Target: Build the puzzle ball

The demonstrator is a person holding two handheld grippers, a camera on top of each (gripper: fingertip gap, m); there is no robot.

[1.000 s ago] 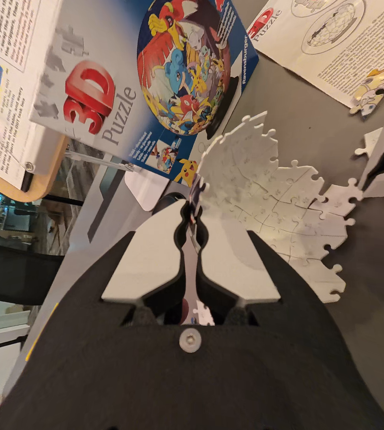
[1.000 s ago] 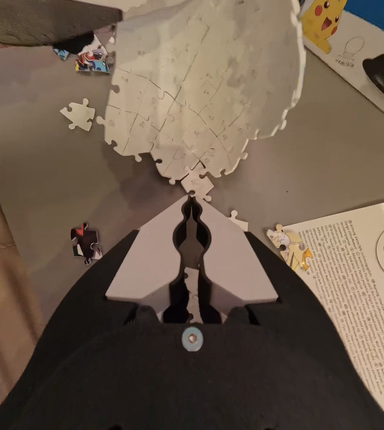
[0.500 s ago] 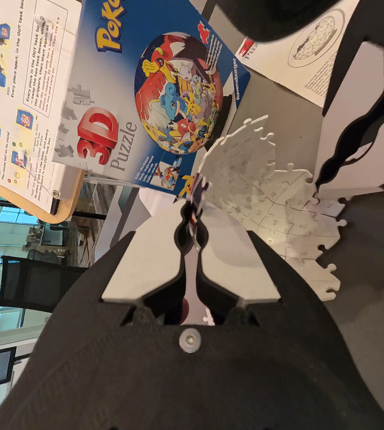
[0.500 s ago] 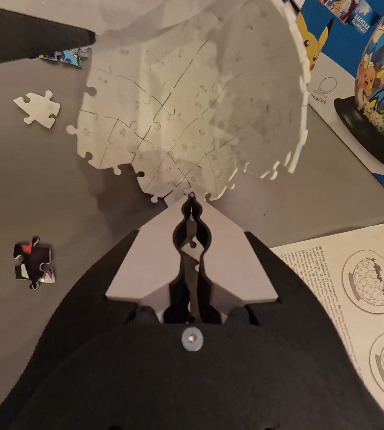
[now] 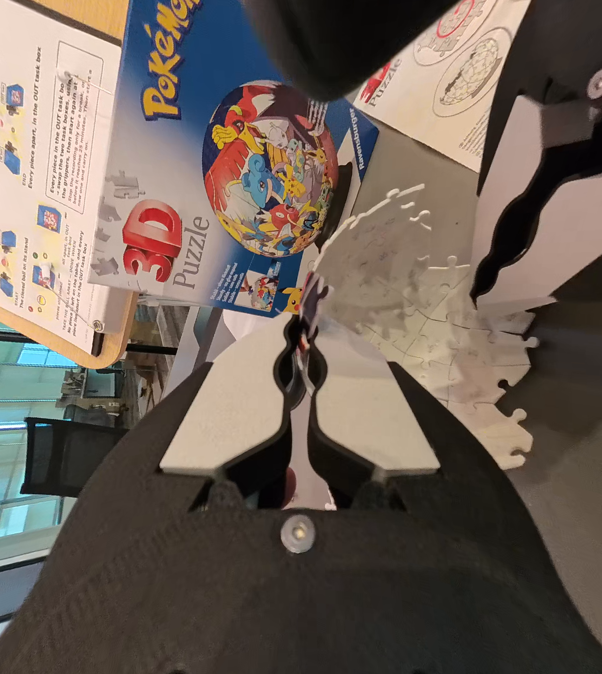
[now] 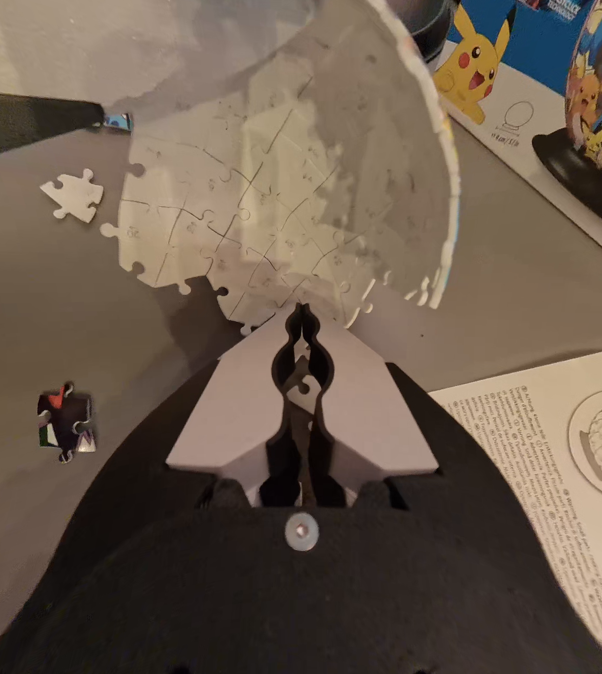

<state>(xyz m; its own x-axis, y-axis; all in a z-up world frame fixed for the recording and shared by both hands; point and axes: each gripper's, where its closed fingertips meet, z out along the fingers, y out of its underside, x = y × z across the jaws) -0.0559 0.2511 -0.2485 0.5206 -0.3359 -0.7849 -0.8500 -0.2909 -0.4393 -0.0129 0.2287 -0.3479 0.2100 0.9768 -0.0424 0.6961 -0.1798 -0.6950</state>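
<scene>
Grey table point(image 6: 73, 310): left claw point(image 5: 305, 328) clamps shell point(image 5: 383, 284) rim; right claw point(image 6: 302, 310), clenched on piece point(image 6: 301, 392), push straight, gently.

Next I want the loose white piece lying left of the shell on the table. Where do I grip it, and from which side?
The white piece lies flat on the grey table, apart from the shell. Lying flat, it probably offers only its thin edge. Come from above, tilted, with jaws spanning its straighter sides rather than the tabs. Approach from the left, away from the shell.
</scene>
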